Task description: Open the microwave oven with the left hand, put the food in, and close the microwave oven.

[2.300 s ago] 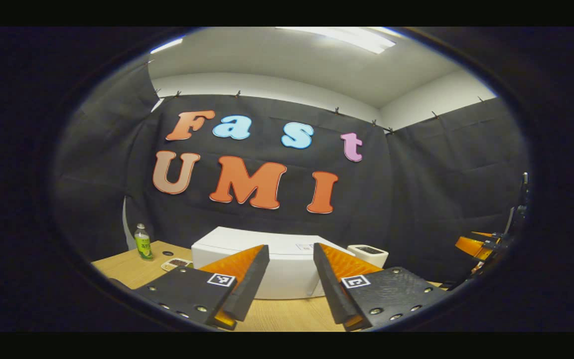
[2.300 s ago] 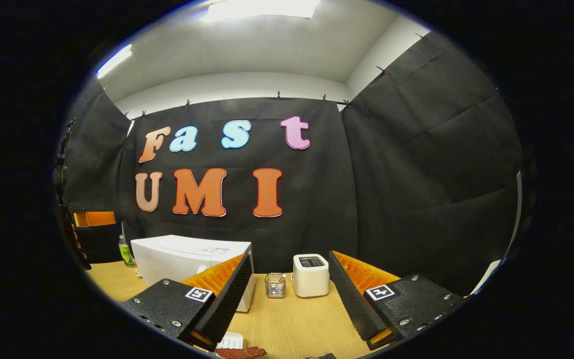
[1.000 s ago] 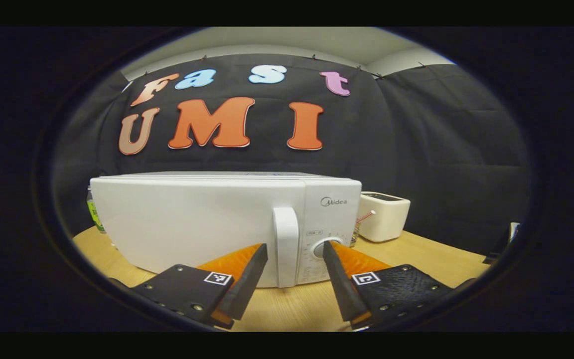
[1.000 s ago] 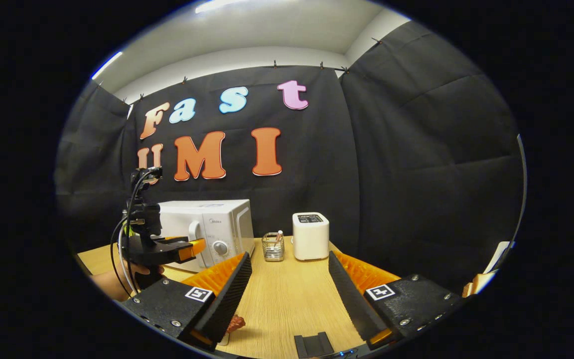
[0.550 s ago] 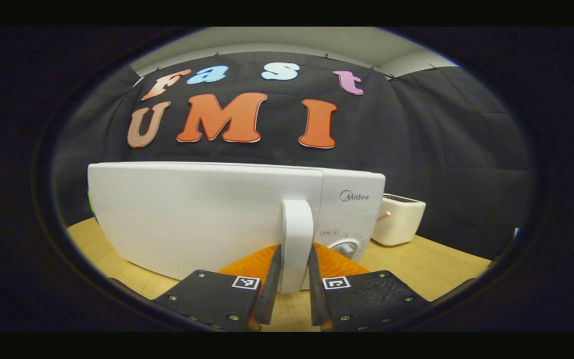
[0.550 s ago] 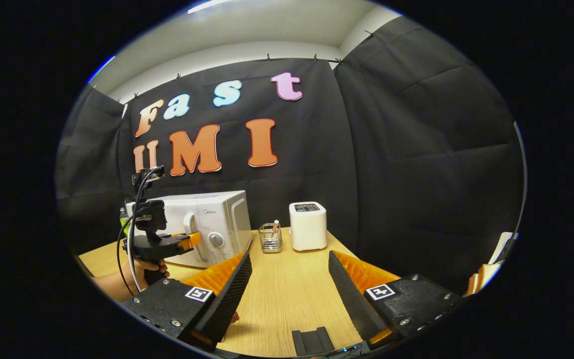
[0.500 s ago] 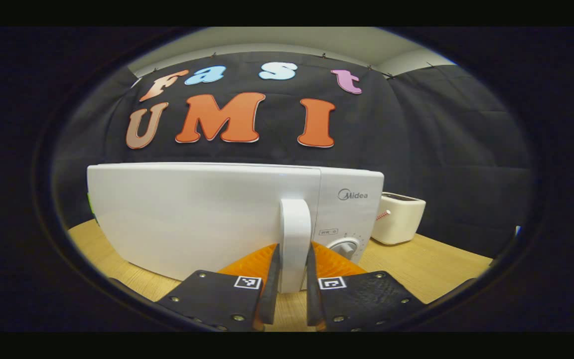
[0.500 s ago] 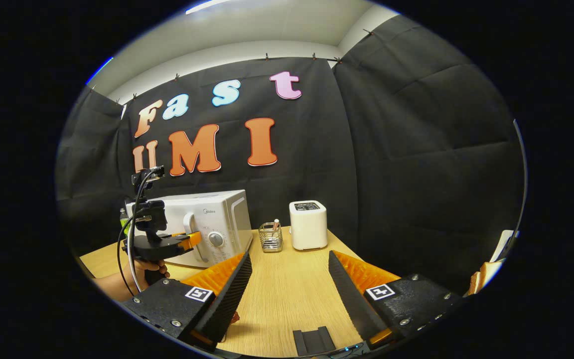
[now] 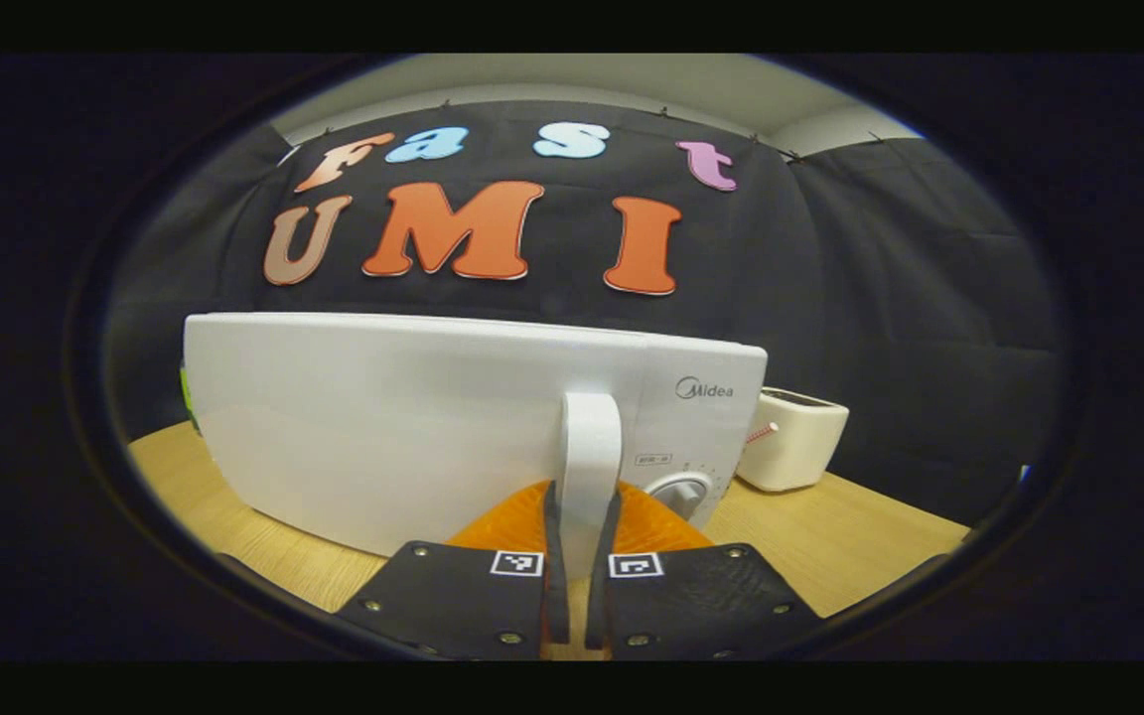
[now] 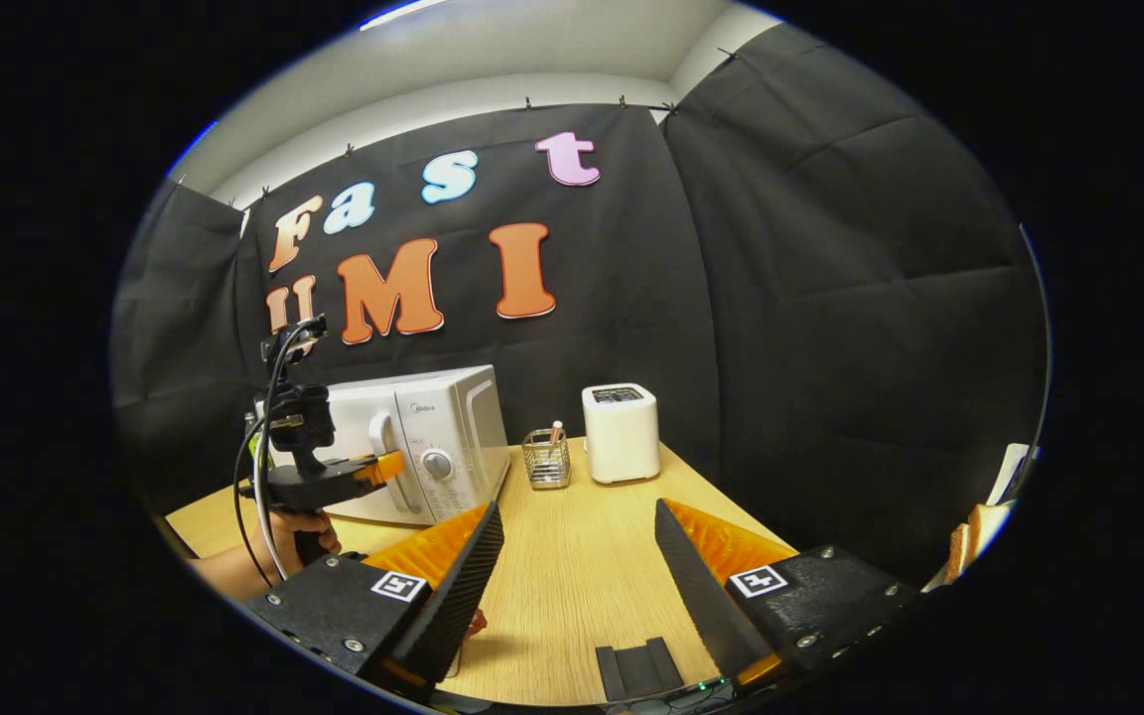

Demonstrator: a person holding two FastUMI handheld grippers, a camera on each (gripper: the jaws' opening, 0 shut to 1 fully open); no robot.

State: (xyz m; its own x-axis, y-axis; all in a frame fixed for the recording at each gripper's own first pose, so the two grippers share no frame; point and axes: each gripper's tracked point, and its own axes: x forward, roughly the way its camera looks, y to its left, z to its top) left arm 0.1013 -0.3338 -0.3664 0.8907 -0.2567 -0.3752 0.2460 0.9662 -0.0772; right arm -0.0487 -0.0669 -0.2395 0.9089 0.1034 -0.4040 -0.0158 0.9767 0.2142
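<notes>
The white microwave stands on the wooden table, its door looking closed. Its upright white handle sits between my left gripper's fingers, and the left gripper is shut on the handle's lower part. In the right gripper view, a hand holds that left gripper against the microwave. My right gripper hangs open over the table's near side, holding nothing. A reddish piece of food peeks out behind its left finger, mostly hidden.
A white toaster and a small wire basket stand to the right of the microwave. A black block lies at the table's near edge. Slices of bread show at the far right. A dial sits beside the handle.
My left gripper came down to the microwave, and its fingers closed from wide apart onto the door handle. The right gripper stayed open and drifted only slightly.
</notes>
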